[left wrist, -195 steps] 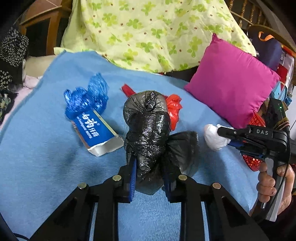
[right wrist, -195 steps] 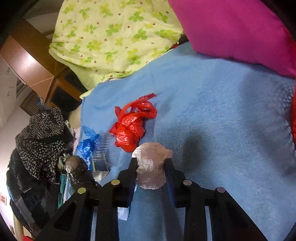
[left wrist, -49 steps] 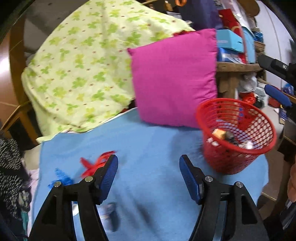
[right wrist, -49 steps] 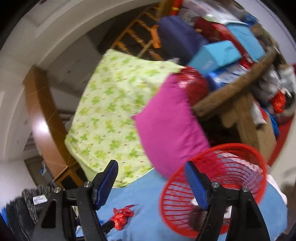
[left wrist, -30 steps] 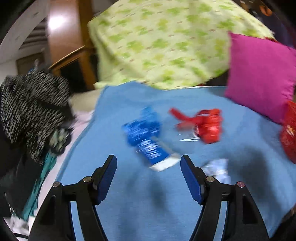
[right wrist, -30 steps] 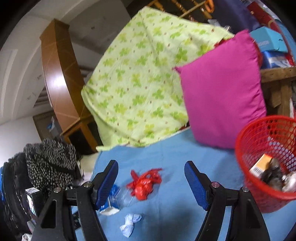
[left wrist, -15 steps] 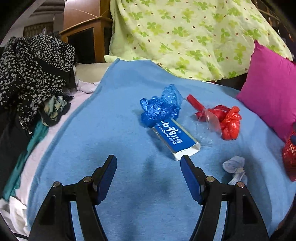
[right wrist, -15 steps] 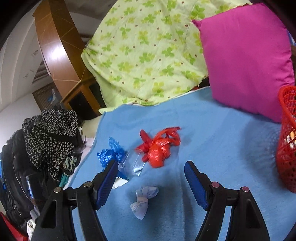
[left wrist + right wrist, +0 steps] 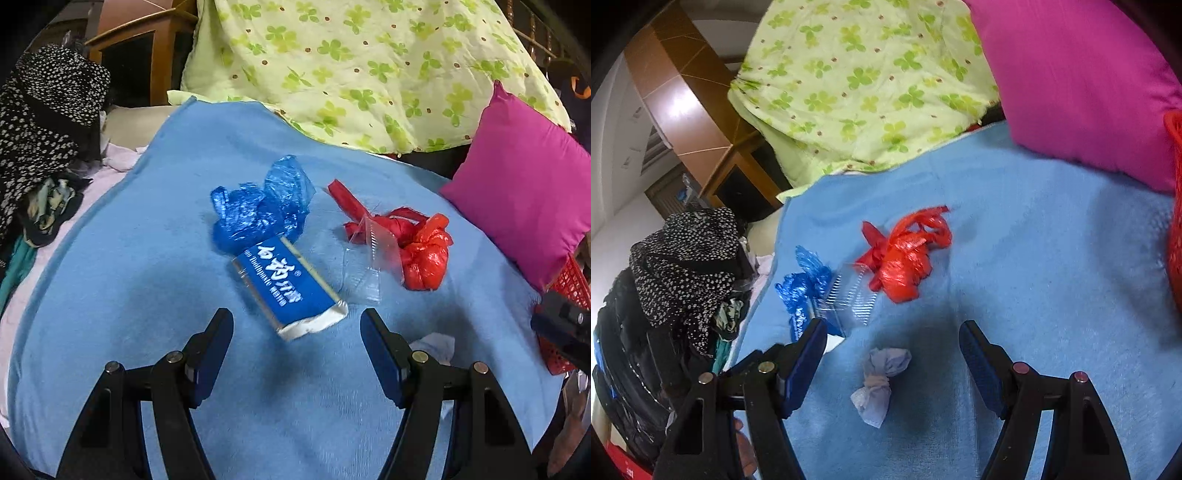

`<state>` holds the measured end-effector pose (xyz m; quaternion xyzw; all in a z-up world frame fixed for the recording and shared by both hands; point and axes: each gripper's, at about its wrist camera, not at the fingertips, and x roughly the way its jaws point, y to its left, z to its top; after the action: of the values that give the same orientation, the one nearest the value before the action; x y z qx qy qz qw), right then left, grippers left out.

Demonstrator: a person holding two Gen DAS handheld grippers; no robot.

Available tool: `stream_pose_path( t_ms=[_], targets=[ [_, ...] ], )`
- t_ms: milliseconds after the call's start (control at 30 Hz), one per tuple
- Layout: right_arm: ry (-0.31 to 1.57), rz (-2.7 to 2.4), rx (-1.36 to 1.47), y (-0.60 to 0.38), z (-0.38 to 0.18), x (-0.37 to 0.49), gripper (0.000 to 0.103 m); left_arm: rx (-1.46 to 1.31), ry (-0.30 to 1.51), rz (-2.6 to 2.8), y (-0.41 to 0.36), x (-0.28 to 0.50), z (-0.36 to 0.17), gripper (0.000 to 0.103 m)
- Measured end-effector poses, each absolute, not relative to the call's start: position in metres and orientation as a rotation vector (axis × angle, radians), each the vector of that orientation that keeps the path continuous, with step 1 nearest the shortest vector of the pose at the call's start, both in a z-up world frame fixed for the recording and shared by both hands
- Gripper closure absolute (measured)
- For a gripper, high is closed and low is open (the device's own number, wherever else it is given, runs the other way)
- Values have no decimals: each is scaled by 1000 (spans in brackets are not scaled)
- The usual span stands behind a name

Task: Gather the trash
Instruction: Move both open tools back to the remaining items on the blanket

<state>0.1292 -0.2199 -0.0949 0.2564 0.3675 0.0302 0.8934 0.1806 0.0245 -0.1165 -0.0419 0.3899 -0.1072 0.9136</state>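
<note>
Left wrist view: the left gripper (image 9: 296, 325) stood wide open and held nothing, its jaws above the blue blanket (image 9: 129, 288), the near end of the blue box (image 9: 286, 282) just ahead of the gap; the blue bag (image 9: 258, 210) touched the box's far end; a clear wrapper (image 9: 364, 266) lay between the box and the red bag (image 9: 421, 247), overlapping the bag; the white wad (image 9: 436, 343) showed only in part, behind the right finger; a black piece of the other gripper crossed the right edge.

Right wrist view: the right gripper (image 9: 892, 341) was likewise wide open and empty; here the white wad (image 9: 881, 380) lay whole on the blanket (image 9: 1052, 258), near the gap between the jaws, touching neither; the red bag (image 9: 905, 258), wrapper (image 9: 849, 295) and blue bag (image 9: 805, 284) lay beyond; the box was mostly hidden by the left finger.

Container: a red mesh basket (image 9: 569, 288) showed at the right edge in both views (image 9: 1174, 206); its contents could not be seen.

Room: a pink cushion (image 9: 524, 184) and a green clover-print quilt (image 9: 351, 66) lay behind the blanket; a dotted black garment (image 9: 687, 258) was heaped at the left; brown wooden furniture (image 9: 683, 99) stood behind.
</note>
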Motion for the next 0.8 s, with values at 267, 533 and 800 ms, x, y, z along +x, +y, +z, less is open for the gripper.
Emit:
stream_pose_path(
  t_ms=[267,533,800],
  targets=[
    [815,131,545,-218,-105,134,25,-164,842,-230,22,210,-130,31],
    [877,237,470,-181,-116,141,33,-181,878,-202,19,224,-144,31],
    [993,204,411,-156,-144,156,57,-249,909,-219,25,231,-150,33]
  ],
)
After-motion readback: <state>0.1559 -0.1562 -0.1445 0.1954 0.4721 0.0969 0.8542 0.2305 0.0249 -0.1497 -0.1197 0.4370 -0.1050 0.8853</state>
